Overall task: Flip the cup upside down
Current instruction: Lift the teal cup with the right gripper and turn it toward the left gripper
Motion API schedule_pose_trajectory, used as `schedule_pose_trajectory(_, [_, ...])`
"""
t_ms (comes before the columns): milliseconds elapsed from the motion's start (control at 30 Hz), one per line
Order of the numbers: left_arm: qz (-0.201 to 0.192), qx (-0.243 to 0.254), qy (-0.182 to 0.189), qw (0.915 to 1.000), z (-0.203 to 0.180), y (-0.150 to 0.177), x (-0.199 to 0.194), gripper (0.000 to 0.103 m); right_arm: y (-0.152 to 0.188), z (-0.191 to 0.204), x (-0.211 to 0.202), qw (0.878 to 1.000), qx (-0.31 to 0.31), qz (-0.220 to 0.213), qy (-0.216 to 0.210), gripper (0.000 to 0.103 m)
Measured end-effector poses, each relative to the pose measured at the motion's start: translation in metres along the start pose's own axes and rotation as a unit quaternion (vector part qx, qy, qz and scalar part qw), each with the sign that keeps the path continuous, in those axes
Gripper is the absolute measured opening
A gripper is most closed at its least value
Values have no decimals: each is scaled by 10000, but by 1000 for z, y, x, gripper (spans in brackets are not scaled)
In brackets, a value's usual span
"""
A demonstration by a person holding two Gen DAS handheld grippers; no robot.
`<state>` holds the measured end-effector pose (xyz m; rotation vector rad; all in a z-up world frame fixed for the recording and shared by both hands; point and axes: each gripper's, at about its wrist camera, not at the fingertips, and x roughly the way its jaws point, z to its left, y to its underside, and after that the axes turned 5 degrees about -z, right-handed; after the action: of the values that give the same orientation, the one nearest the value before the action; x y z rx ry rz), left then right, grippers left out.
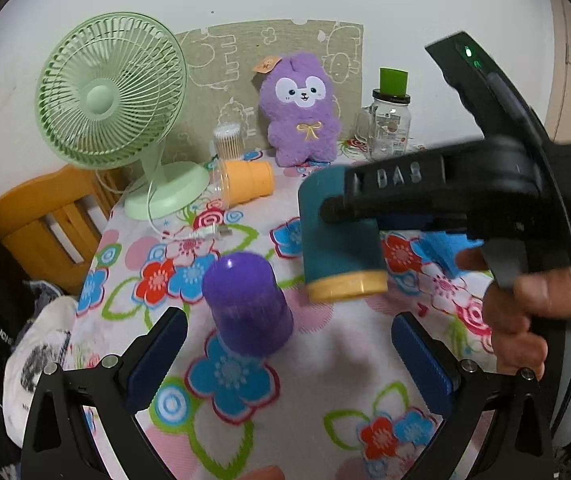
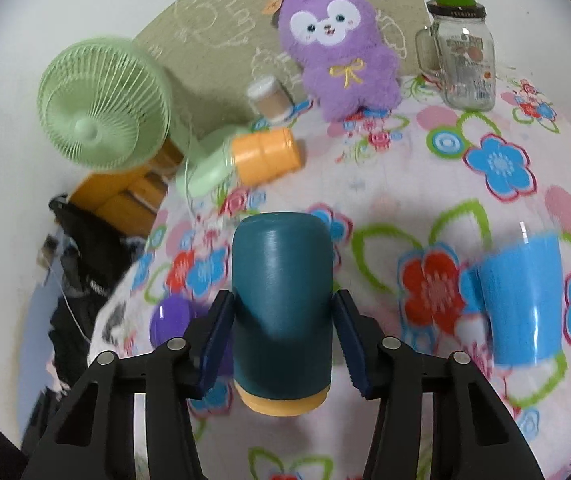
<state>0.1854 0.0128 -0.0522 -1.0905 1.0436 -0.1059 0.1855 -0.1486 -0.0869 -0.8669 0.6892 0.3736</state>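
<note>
A dark teal cup with a yellow rim (image 2: 281, 312) is held between the pads of my right gripper (image 2: 283, 344), bottom up, yellow rim down, above the floral tablecloth. It also shows in the left wrist view (image 1: 337, 236), clamped by the right gripper (image 1: 341, 204) coming from the right. My left gripper (image 1: 289, 356) is open and empty, low over the table. A purple cup (image 1: 247, 304) stands upside down just ahead of its left finger. A blue cup (image 2: 521, 300) stands upside down to the right of the teal cup.
A green desk fan (image 1: 109, 92) stands at the back left, its plug and cord (image 1: 209, 234) lying on the cloth. An orange cup (image 1: 247, 182) lies on its side. A purple plush (image 1: 303, 108), a cotton-swab box (image 1: 229, 140) and a glass jar (image 1: 391, 120) line the back. A wooden chair (image 1: 49, 216) is left of the table.
</note>
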Motion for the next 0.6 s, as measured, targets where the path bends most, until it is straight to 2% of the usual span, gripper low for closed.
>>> schedule_pose_trajectory(33, [17,-16,8,10000,-2,5,-4,103,7,1,-3,10000,-59,38,11,37])
schedule_pose_trajectory(67, [26,-29,17,10000,-5,9,-8,103,12,1,-6,9999,-111,64,4,33])
schedule_pose_trajectory(333, [97,-118,50,9999,-22,40,-32,103,44,0,-22,9988,-360,296,120,33])
schedule_pose_trajectory(500, [147,-369,51,9992,-20,47,-41,103,44,-5,-28,9987,-291,381,178,35])
schedule_pose_trajectory(567, [121,-413,17,9991,-19,47,-45,103,39,-6,-27,9982,-278,457,281,59])
schedule_pose_trajectory(600, [103,-430,9,9990,-18,46,-46,103,36,-7,-26,9982,-251,435,327,81])
